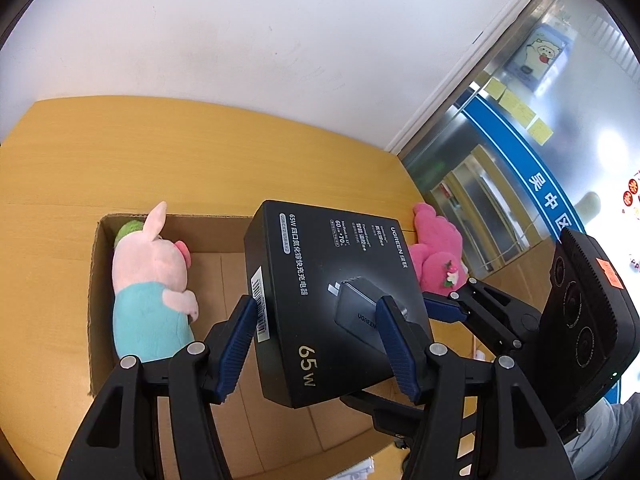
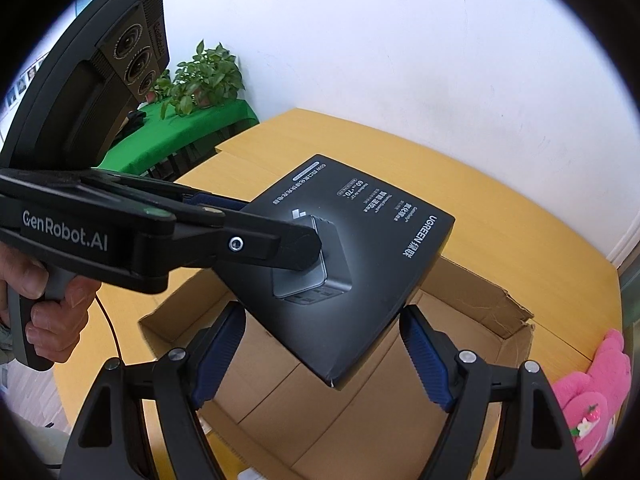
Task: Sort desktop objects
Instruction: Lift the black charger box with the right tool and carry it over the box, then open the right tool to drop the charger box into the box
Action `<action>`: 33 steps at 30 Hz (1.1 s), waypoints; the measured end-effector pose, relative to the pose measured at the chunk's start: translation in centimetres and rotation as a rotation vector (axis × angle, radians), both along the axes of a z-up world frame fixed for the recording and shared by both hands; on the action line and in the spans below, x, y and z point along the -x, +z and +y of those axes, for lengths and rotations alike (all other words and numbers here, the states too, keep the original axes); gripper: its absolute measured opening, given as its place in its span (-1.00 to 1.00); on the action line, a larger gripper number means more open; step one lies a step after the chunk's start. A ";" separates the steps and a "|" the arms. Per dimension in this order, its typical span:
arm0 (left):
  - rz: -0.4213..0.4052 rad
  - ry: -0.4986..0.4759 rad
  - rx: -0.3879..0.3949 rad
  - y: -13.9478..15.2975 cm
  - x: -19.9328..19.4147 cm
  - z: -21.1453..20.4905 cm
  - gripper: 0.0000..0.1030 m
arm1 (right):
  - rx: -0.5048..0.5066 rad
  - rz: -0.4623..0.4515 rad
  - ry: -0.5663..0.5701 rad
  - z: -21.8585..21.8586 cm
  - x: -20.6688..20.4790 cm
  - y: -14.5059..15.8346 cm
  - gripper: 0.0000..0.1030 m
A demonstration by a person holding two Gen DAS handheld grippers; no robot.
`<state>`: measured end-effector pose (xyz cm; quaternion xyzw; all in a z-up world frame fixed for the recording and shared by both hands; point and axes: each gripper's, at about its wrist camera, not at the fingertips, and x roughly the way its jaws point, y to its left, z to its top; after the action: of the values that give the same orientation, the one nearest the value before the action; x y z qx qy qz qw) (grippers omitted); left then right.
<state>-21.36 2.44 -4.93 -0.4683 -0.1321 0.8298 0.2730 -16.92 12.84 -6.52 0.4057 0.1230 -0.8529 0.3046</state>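
My left gripper is shut on a black UGREEN charger box and holds it tilted above an open cardboard box. A pink pig plush in a teal shirt lies inside the cardboard box at its left. In the right wrist view the charger box hangs over the cardboard box, held by the left gripper. My right gripper is open, its fingers on either side of the charger box's near corner without touching it.
A bright pink plush lies on the wooden table to the right of the cardboard box, also in the right wrist view. A white wall stands behind the table. Potted plants sit on a green stand at far left.
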 end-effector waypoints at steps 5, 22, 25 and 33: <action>-0.035 -0.006 0.012 -2.8 2.9 1.0 0.26 | -0.012 -0.025 -0.008 0.4 2.4 -2.7 0.54; -0.195 0.081 0.087 -14.0 9.0 3.0 0.25 | -0.013 -0.177 0.050 1.7 9.3 -13.8 0.54; -0.202 0.085 0.155 -14.9 9.6 3.8 0.25 | -0.025 -0.182 0.065 1.4 10.3 -15.4 0.55; -0.170 0.015 0.379 -15.5 8.9 6.9 0.27 | -0.024 -0.285 -0.036 1.8 10.7 -18.3 0.61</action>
<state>-30.23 9.31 -20.40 -0.5785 0.0003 0.7995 0.1616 -27.60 14.66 -24.81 0.5285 0.0815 -0.7904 0.2988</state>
